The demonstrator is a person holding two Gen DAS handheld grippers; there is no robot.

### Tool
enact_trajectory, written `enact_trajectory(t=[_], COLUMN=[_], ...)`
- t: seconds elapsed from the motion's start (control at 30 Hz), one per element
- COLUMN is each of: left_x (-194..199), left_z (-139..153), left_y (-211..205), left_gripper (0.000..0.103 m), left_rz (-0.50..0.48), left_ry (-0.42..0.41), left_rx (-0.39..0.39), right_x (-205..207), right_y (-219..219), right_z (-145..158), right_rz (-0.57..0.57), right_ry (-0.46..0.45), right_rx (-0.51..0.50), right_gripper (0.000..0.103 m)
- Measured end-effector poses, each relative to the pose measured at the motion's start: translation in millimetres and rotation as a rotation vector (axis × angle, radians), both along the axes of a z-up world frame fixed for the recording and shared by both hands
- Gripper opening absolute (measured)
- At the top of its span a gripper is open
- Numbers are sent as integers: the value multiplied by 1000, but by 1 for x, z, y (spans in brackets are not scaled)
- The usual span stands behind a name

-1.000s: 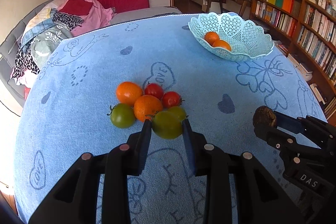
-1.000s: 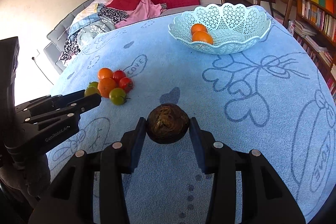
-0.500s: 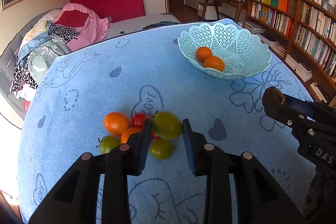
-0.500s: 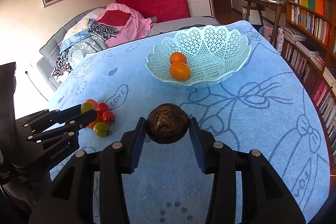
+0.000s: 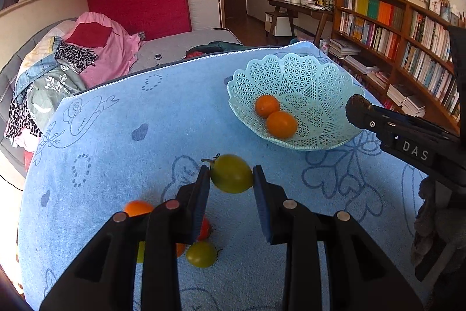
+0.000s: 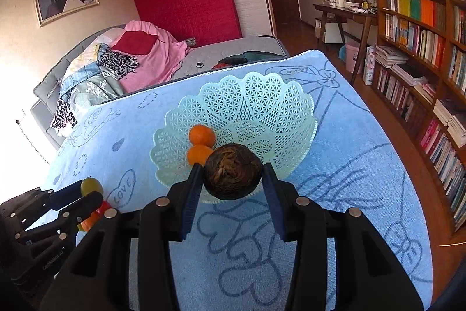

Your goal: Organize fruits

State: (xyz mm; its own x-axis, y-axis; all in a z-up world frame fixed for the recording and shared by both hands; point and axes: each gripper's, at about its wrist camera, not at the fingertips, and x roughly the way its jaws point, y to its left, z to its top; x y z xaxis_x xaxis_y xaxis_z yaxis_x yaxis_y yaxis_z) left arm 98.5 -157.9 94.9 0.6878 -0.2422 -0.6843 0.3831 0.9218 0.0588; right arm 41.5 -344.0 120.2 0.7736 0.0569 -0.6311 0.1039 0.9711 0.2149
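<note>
My left gripper (image 5: 231, 175) is shut on a green tomato (image 5: 231, 173), lifted above the blue cloth. Below it lie the other tomatoes: an orange one (image 5: 137, 207), a red one (image 5: 205, 228) and a green one (image 5: 201, 254), partly hidden by my fingers. My right gripper (image 6: 232, 175) is shut on a dark brown round fruit (image 6: 231, 171) and hangs over the near rim of the pale green lattice basket (image 6: 256, 107). Two oranges (image 6: 201, 135) lie in the basket (image 5: 294, 77). The right gripper (image 5: 359, 110) shows at the basket's right side in the left wrist view.
The table carries a blue cloth (image 6: 349, 153) with heart and flower drawings. A bed with piled clothes (image 6: 128, 60) stands behind the table. Bookshelves (image 6: 422, 48) line the right wall, and a wooden floor runs beside the table's right edge.
Both grippers rose and moved toward the basket with their fruit. The green tomato left the tomato cluster. The brown fruit now hangs over the basket's near rim.
</note>
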Motion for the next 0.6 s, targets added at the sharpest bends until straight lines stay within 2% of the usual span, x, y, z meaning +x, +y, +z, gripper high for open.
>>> enact_trajectory(t=[0.1, 0.17, 0.23, 0.6], left_x=[5, 10, 13, 31], left_z=[1, 2, 2, -1], left_y=[-2, -4, -6, -29], left_gripper=[31, 31, 31, 31], left_rz=[-9, -9, -13, -70], left_ry=[-2, 0, 2, 37], left_rx=[-8, -13, -17, -53], right_x=[12, 14, 14, -18], right_y=[-7, -10, -12, -19], right_z=[-5, -6, -5, -11], right_rz=[-19, -30, -38, -82], right_ry=[9, 0, -15, -46], right_rx=[3, 10, 13, 52], right_gripper=[46, 58, 62, 63])
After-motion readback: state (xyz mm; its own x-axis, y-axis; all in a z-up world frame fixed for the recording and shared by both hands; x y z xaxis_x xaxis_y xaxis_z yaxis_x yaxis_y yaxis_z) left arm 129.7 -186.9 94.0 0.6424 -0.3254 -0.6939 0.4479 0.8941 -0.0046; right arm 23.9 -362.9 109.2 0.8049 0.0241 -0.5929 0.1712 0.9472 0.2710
